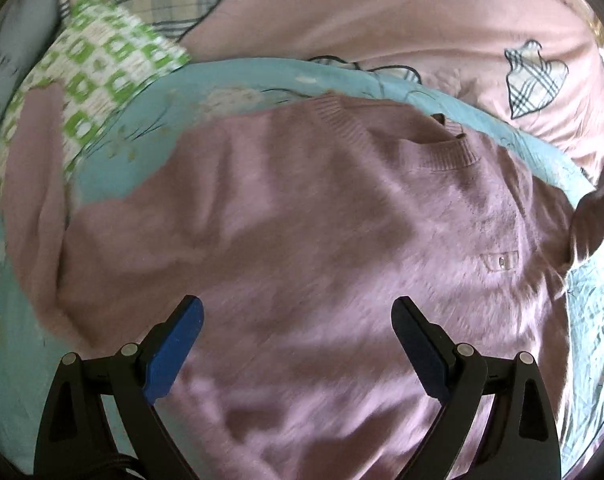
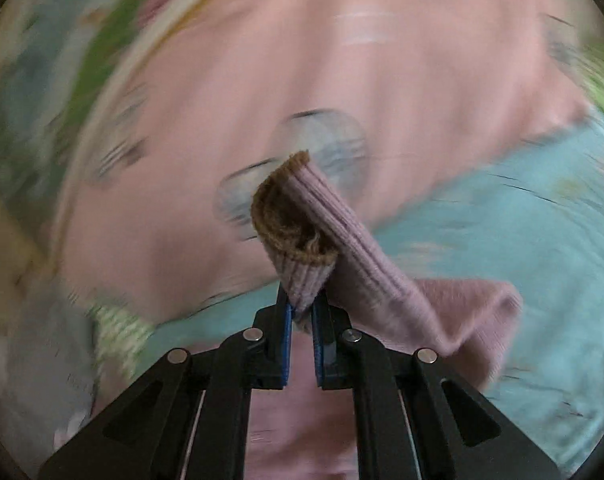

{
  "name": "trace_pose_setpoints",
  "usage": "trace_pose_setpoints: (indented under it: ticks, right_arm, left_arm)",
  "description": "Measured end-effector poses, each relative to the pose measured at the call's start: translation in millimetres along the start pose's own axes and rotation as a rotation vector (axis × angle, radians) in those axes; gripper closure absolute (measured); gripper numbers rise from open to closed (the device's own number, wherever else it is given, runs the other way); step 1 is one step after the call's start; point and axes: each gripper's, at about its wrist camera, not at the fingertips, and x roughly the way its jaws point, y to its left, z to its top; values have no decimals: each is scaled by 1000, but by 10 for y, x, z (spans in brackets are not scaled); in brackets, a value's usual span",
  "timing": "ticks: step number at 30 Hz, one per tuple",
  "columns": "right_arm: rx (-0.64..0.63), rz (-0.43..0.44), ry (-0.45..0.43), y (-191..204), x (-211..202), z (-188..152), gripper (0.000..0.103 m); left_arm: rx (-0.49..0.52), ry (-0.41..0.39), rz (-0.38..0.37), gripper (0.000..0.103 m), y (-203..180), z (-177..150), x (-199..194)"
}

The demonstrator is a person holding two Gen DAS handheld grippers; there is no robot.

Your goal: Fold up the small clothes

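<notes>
Now the mauve knit sweater point(image 1: 302, 216) lies spread out, front side up, on a bed covered with a turquoise sheet point(image 1: 150, 120). Its ribbed neckline point(image 1: 433, 140) points toward the far edge of the bed, where a pink duvet point(image 1: 381, 20) with plaid heart patches begins. A small rectangular label point(image 1: 500, 261) is sewn on the chest. Near the far left corner of the view a green and white patterned cloth point(image 1: 94, 64) lies partly over the sheet, beside one sleeve of the sweater.

The left hand-held gripper point(image 1: 298, 344) hovers over the lower body of the sweater with its two blue pads point(image 1: 174, 352) spread wide apart, gripping nothing.

The right hand-held gripper point(image 2: 302, 312) is clenched on the ribbed cuff point(image 2: 302, 232) of a sleeve point(image 2: 441, 312). The cuff stands up from between the two pads, and its opening, with a brownish inner side, faces the camera. The sleeve runs from the cuff down to the right, over the turquoise sheet. The background in the right wrist view is strongly blurred; only the pink duvet and the sheet can be recognised.
</notes>
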Motion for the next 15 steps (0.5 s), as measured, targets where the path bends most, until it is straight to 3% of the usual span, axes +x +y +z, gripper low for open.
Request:
trace_pose_setpoints:
  ticks: [4, 7, 10, 15]
  right_arm:
    - [-156, 199, 126, 918, 441, -207, 93]
    - [-239, 311, 248, 1492, 831, -584, 93]
    - [-259, 366, 376, 1814, 1284, -1038, 94]
    - [-238, 394, 564, 2012, 1955, -1786, 96]
  left_arm:
    - [-49, 3, -11, 7, 240, -172, -100]
    - [-74, 8, -17, 7, 361, -293, -154]
    - [-92, 6, -26, 7, 463, -362, -207]
    - [-122, 5, -48, 7, 549, -429, -284]
